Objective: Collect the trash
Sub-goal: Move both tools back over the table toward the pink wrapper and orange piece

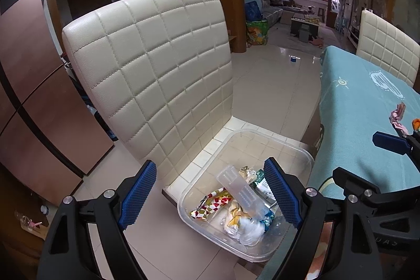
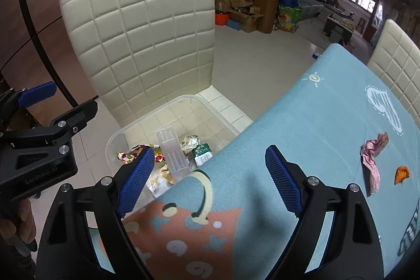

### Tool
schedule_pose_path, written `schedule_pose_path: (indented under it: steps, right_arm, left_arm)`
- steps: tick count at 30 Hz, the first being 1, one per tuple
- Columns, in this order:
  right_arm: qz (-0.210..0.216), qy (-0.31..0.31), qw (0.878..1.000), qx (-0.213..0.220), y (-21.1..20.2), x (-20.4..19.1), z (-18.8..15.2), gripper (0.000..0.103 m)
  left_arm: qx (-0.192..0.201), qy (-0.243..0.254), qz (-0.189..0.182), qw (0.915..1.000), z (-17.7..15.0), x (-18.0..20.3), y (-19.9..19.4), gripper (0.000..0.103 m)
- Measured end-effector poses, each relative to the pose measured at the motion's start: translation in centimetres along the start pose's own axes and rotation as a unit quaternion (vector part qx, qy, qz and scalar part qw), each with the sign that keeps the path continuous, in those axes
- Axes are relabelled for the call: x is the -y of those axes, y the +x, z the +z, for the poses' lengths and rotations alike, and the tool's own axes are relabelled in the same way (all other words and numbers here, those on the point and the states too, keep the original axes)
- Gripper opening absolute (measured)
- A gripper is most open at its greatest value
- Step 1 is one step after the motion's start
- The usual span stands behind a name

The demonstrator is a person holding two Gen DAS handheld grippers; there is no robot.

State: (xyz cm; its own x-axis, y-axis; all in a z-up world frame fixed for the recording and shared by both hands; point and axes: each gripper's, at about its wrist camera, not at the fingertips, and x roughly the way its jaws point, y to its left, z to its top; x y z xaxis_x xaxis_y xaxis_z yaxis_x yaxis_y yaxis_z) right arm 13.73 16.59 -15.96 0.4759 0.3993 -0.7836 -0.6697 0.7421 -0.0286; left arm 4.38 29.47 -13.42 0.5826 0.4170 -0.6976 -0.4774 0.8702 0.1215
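Both the left gripper (image 1: pixel 210 194) and right gripper (image 2: pixel 210 179) are spread wide, empty. The crumpled pink wrapper (image 2: pixel 372 162) lies on the table (image 2: pixel 302 127) at 3 o'clock (light, soft, likely springy); pinch its bunched middle.

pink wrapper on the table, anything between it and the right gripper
Nothing: in the right wrist view only bare blue tablecloth lies between the open right gripper and the pink wrapper.

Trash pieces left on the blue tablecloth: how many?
2: a crumpled pink wrapper near the right edge, and a small orange scrap beside it. More could lie outside the view.
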Motion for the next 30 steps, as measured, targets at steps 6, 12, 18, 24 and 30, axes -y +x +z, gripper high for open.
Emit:
schedule_pose_path:
  steps: [6,12,18,24,30]
  right_arm:
    - [-0.021,0.029,0.999,0.006,-1.3,3.2,-1.2,0.087]
    - [-0.047,0.07,0.996,0.011,-3.3,8.3,-3.2,0.086]
    - [-0.087,0.101,0.991,0.023,-5.8,13.6,-5.7,0.085]
    - [-0.126,0.126,0.984,0.023,-7.1,19.0,-8.0,0.08]
    - [-0.151,0.155,0.976,0.027,-7.6,24.2,-9.0,0.074]
  left_arm:
    - [0.005,0.027,-0.016,0.9995,0.4,2.4,-1.1,0.082]
    - [0.008,0.06,-0.045,0.9971,0.9,6.4,-2.3,0.082]
    - [0.0,0.089,-0.089,0.992,1.6,12.0,-3.1,0.082]
    - [-0.007,0.117,-0.121,0.9857,2.5,18.1,-2.9,0.082]
    - [-0.016,0.15,-0.159,0.9757,3.1,24.2,-2.4,0.082]
